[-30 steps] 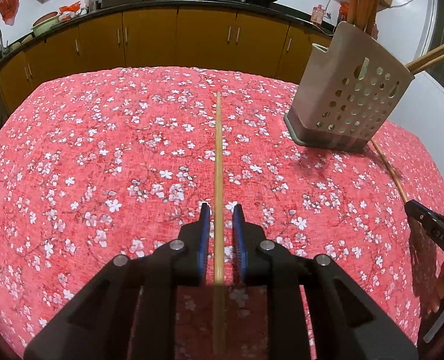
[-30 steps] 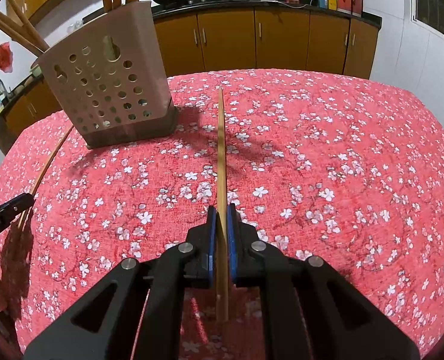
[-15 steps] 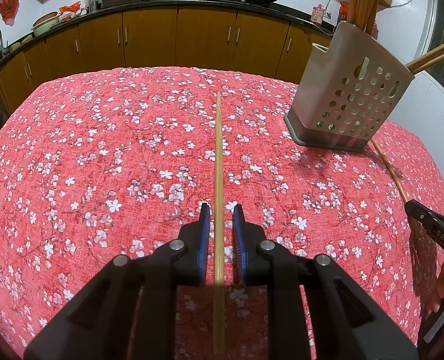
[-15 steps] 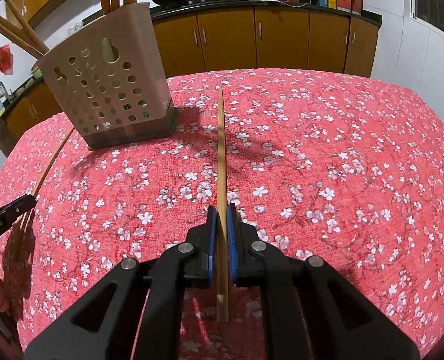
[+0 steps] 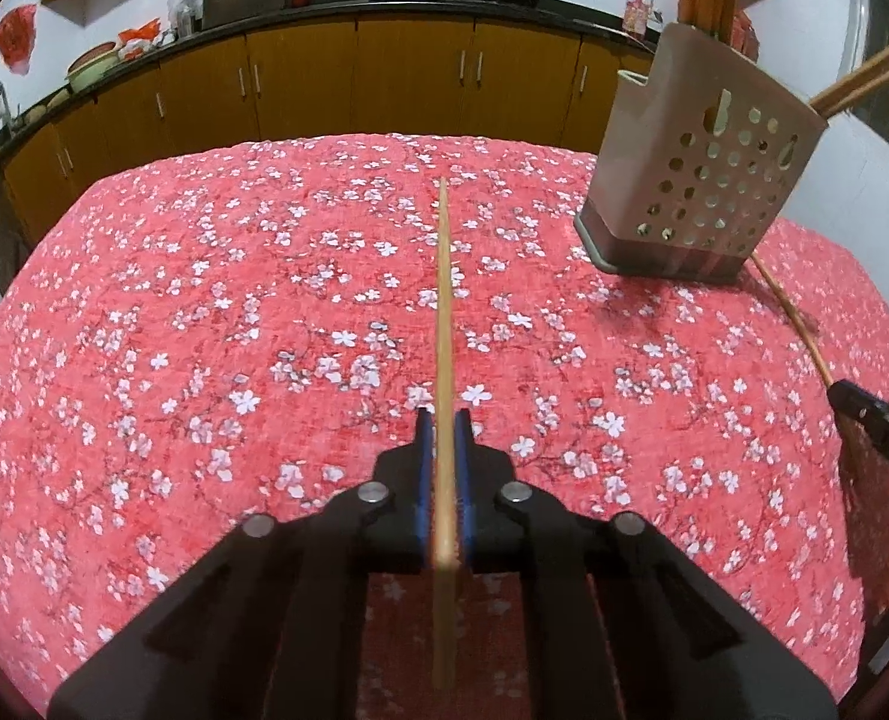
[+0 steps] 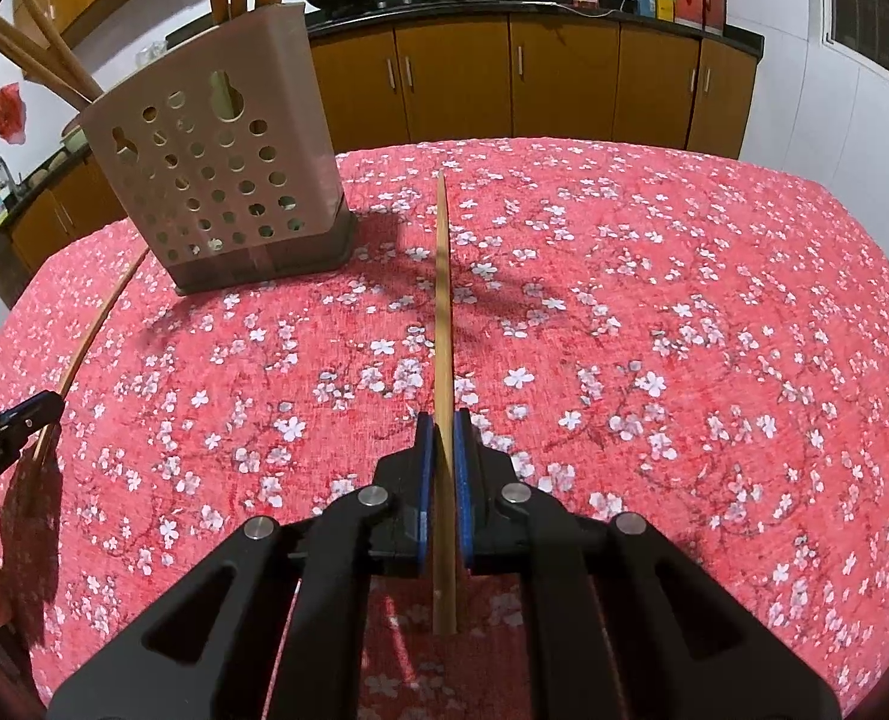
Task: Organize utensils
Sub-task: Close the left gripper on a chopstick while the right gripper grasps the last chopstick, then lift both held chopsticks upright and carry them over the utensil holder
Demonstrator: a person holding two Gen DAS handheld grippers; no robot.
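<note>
Wooden chopsticks: two, one in each gripper. The left chopstick (image 5: 443, 324) runs forward from the left gripper (image 5: 443, 438) toward the table's far edge; the right chopstick (image 6: 443, 324) does the same from the right gripper (image 6: 443, 438).
Jaws: both pairs pinched narrow on their stick, blue pads pressing its sides near the rear end.
Holder: the perforated beige utensil holder (image 6: 216, 180) stands upright near the far edge of the table, between the two grippers, with other sticks already in it.
Table: red blossom-print cloth (image 5: 204, 312); kitchen cabinets (image 5: 408, 78) behind.
Step, judged: both sticks gripped, not yet carried to the holder.
Risk: each stick is held close to one end, so the long free part may swing or pivot in the pads; a tip could then catch the holder's rim or tip it over.
</note>
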